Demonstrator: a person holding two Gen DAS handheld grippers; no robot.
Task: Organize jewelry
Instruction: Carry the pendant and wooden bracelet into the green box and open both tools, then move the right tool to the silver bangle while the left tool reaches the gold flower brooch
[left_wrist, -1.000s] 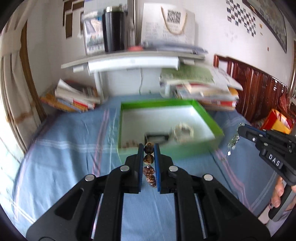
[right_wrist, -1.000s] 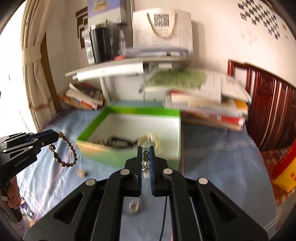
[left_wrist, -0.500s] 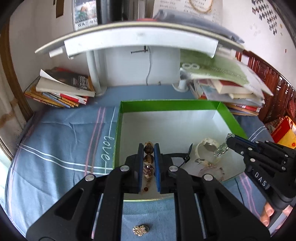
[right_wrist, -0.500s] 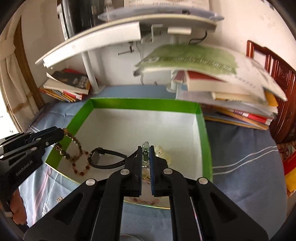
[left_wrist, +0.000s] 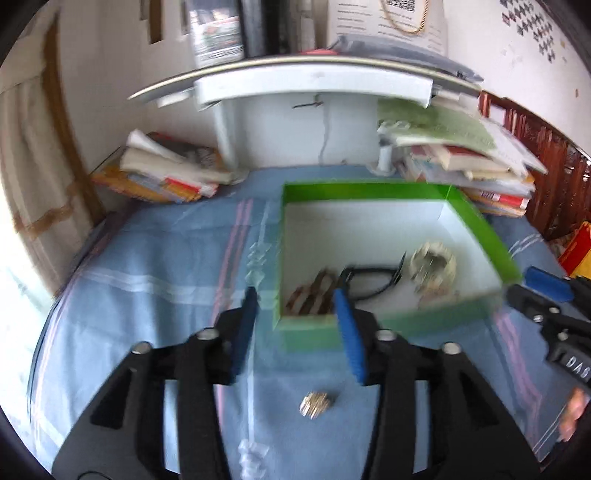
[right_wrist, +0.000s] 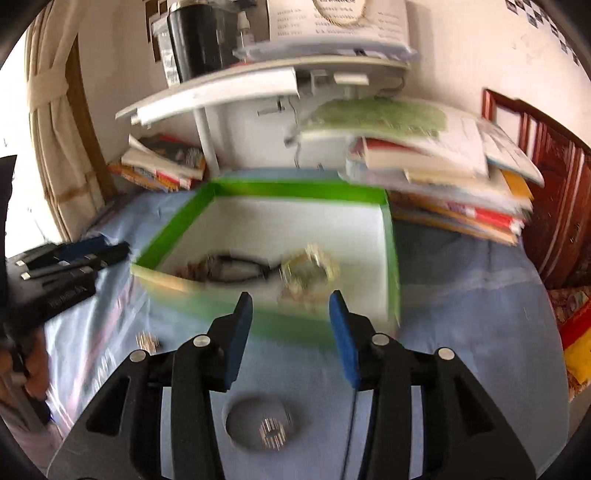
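A green box (left_wrist: 369, 190) with a white inside stands on the blue cloth. In it lie a brown bead bracelet (left_wrist: 310, 297), a black cord bracelet (left_wrist: 369, 282) and a pale silvery piece (left_wrist: 432, 264). My left gripper (left_wrist: 295, 299) hovers at the box's near left corner, its jaws opening with nothing between them. In the right wrist view the box (right_wrist: 295, 188) holds the beads (right_wrist: 192, 269), the cord (right_wrist: 236, 266) and the silvery piece (right_wrist: 310, 266). My right gripper (right_wrist: 290, 299) is just before the near wall, jaws opening and empty.
A gold ring (left_wrist: 316, 404) lies on the cloth in front of the box, and appears again as the ring (right_wrist: 147, 341) at the left. A small sparkly piece (right_wrist: 271, 430) sits under the right gripper. Stacked books (right_wrist: 443, 177) and a white shelf (left_wrist: 314, 85) stand behind.
Both grippers have let go: the bead bracelet and the silvery piece now lie in the box. Both sets of jaws have parted, and both grippers have drawn back to the box's near wall.
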